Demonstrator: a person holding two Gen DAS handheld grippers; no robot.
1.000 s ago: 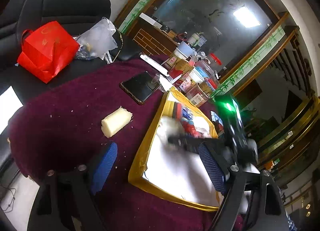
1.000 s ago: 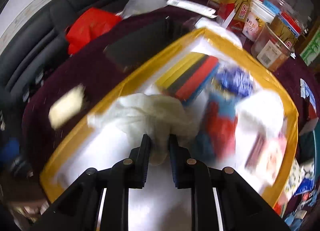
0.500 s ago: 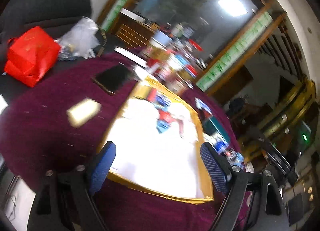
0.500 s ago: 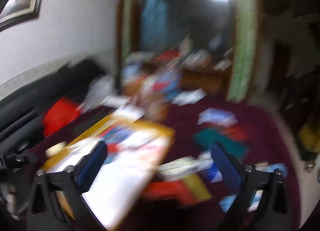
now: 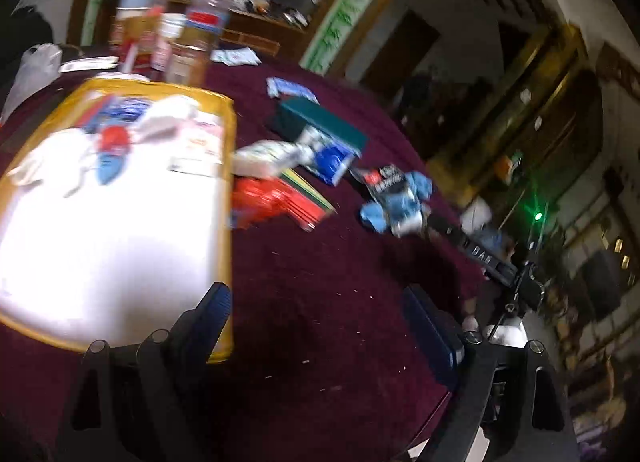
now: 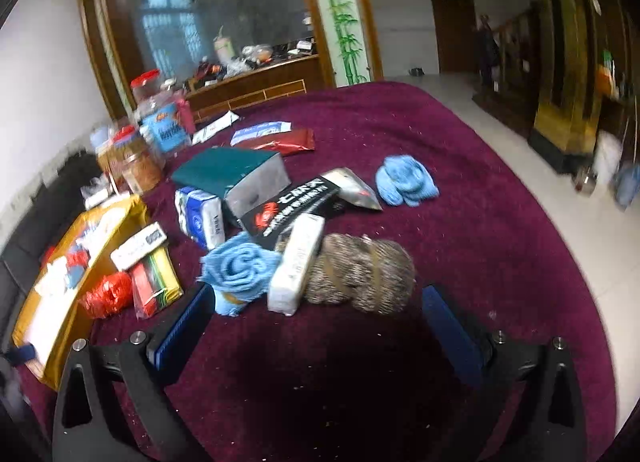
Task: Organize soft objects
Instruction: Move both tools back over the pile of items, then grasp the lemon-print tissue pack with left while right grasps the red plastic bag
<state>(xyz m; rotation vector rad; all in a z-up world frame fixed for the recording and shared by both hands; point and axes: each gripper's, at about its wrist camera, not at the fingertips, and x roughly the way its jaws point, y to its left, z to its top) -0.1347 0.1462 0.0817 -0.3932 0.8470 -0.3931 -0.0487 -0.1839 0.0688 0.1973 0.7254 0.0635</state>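
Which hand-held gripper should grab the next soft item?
Right hand-held gripper, probably: open and empty, blue knit cloth and brown yarn roll just ahead. Left hand-held gripper faces bare tablecloth.

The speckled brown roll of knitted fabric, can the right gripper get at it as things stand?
Probably yes. The speckled brown roll of knitted fabric lies just ahead of the open right gripper, nothing between; only a white wrapped pack leans on its left side.
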